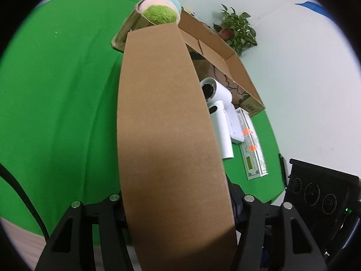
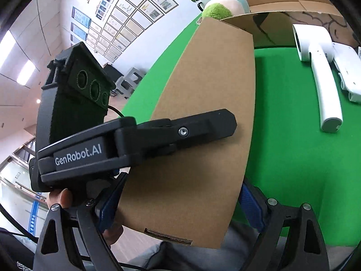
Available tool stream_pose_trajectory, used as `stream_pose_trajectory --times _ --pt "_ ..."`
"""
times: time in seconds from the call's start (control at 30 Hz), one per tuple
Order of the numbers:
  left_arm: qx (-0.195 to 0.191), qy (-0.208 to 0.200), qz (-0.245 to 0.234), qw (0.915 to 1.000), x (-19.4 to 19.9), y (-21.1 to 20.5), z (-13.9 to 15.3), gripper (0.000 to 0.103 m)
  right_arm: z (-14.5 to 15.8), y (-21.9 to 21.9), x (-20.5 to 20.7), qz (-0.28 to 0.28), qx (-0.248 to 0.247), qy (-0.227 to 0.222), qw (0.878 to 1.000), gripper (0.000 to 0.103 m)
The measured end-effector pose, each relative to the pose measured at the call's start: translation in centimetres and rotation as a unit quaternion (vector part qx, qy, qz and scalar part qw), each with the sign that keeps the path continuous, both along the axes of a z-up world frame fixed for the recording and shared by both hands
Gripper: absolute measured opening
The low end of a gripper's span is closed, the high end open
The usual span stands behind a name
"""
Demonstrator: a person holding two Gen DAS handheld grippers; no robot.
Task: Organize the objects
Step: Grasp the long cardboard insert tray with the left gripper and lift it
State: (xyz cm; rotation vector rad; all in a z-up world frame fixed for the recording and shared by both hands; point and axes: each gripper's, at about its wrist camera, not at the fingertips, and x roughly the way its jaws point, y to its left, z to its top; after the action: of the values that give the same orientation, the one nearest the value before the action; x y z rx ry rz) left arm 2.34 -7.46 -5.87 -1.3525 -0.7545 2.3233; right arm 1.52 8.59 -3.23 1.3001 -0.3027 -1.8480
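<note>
While the left gripper (image 2: 203,124) is pinching the cardboard flap (image 2: 203,113) at frame centre, the right gripper's (image 2: 180,205) jaws are straddling its near edge, grip unclear. Flap could be slipping or creasing; plush ball (image 1: 160,6) upper centre could be rolling out.

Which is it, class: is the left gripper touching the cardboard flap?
Touching: the right wrist view shows the left gripper with its finger pressed flat on the cardboard flap.
</note>
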Motion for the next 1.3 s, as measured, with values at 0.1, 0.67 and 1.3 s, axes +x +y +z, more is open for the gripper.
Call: stream_pose_trajectory --times 0.1,0.67,1.3 --pt "-0.013 0.001 0.004 0.9999 0.1 0.1 0.4 0.059 0.1 0.0 -0.2 0.004 -0.006 -0.001 1.0 0.088" --pt "-0.076 -0.018 -0.012 0.9968 -2.4 2.1 1.4 0.059 2.5 3.0 -1.4 -0.019 -0.016 0.015 1.0 0.097" --pt "-0.097 -0.024 -0.018 0.9948 -2.5 2.6 1.7 0.06 2.6 4.6 -1.3 -0.026 -0.036 -0.004 0.999 0.098"
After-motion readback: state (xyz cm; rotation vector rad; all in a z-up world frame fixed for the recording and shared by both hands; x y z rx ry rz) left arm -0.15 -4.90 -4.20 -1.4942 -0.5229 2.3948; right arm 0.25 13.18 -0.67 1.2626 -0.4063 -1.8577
